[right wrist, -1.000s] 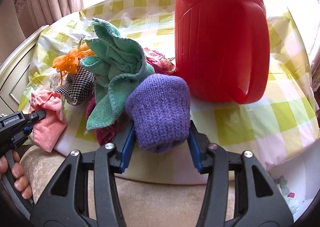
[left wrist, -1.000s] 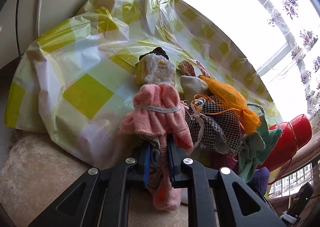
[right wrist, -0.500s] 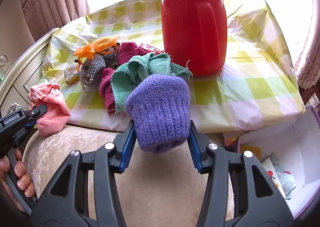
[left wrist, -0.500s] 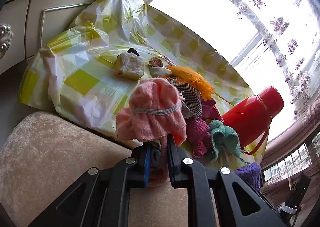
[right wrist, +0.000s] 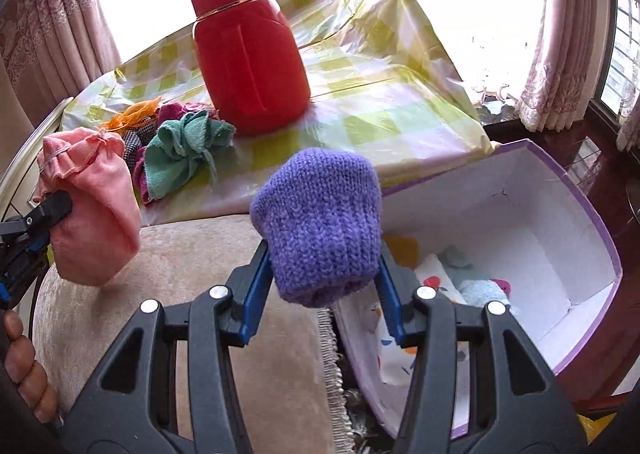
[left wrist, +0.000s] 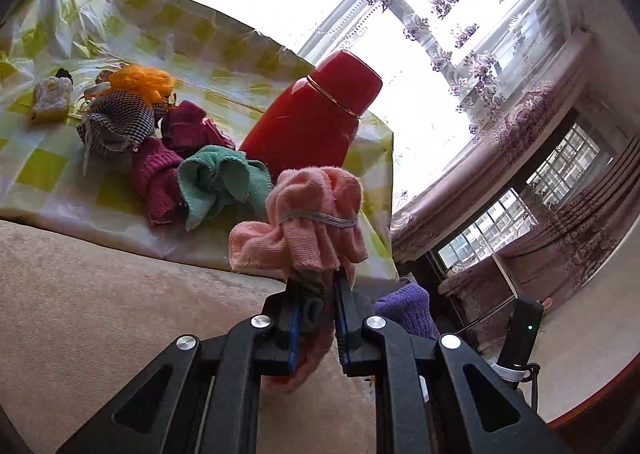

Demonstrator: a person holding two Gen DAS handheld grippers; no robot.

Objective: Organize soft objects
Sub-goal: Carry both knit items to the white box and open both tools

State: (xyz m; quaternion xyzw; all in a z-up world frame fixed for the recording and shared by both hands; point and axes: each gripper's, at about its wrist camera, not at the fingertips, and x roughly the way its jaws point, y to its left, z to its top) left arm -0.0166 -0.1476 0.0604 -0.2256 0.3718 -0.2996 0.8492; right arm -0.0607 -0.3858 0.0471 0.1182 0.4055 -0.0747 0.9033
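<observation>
The purple knitted piece (right wrist: 318, 230) sits between the blue pads of the right tongs (right wrist: 320, 274), pinched at its lower half and held in the air above the edge of the beige cushion (right wrist: 192, 250), just beside the open purple-rimmed box (right wrist: 576, 214). The pink cloth (left wrist: 312, 214), bunched with an elastic band, is pinched by the left tongs (left wrist: 316, 318), whose pads are pressed nearly together on its lower fold; most of the bundle stands free above them.

That thin grip looks the likelier one to fail: the pink cloth is top-heavy and could slide out onto the cushion if swung quickly. The knitted piece is squashy, so a loose squeeze may let it slip and land short of the box, on the fringe of the cushion. The box already holds some items, though I cannot tell what they are.

On the checked surface (right wrist: 400, 94) a green cloth (right wrist: 180, 150) and other fabrics lie touching the red flask (right wrist: 248, 54); reaching back carelessly could knock it over.
</observation>
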